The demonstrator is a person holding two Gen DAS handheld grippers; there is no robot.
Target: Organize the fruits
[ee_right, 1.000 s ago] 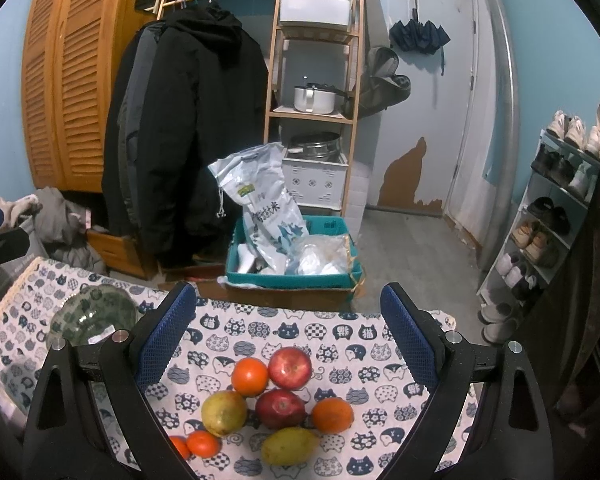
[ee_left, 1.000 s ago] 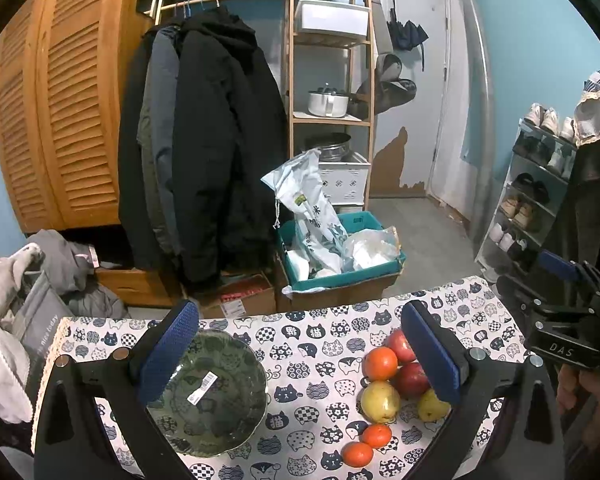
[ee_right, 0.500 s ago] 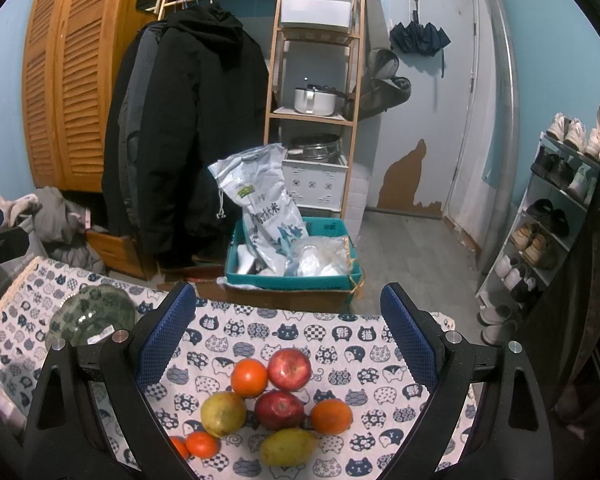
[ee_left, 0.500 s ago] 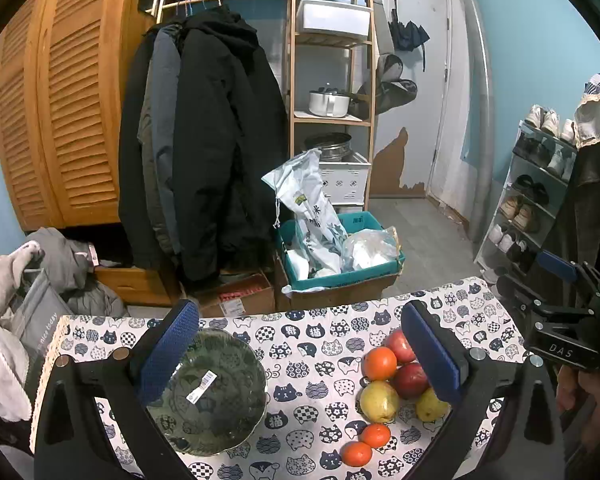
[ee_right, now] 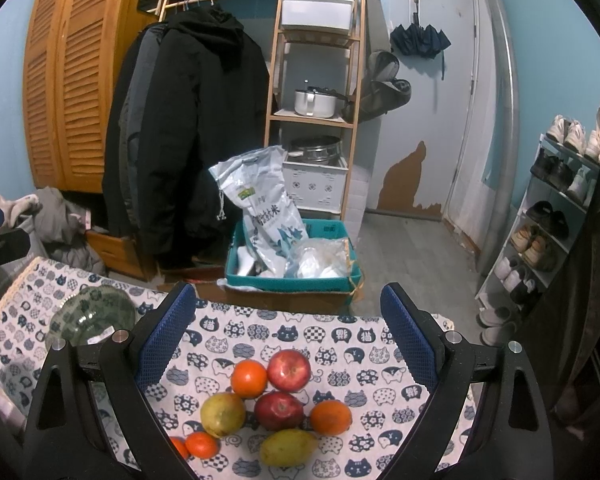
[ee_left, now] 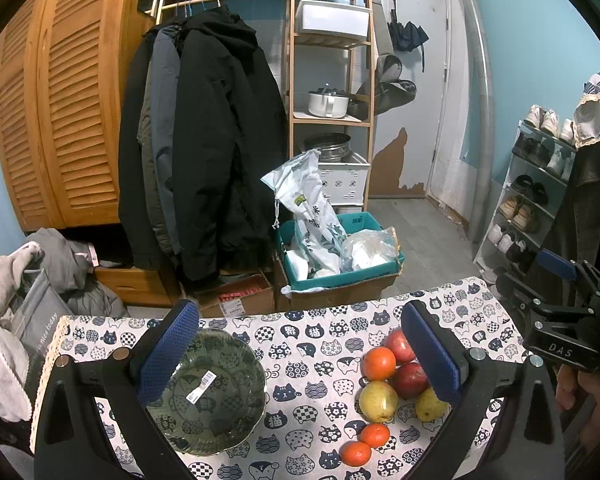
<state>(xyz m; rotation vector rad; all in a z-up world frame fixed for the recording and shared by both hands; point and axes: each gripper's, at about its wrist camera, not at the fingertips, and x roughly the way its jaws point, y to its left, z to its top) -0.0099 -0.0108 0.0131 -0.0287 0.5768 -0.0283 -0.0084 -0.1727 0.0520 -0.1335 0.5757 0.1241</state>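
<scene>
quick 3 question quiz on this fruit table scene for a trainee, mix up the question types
1. True or false: the green glass bowl already holds fruit.
2. Multiple choice: the right tongs are A) shut on a red apple, B) open above the fruit pile, C) out of view.
3. Fill in: in the right wrist view, the far red apple touches an ____ on its left.

Key
1. False: it holds only a barcode sticker.
2. B: the jaws stand wide apart, gripping nothing, like the left tongs.
3. Orange.
</scene>
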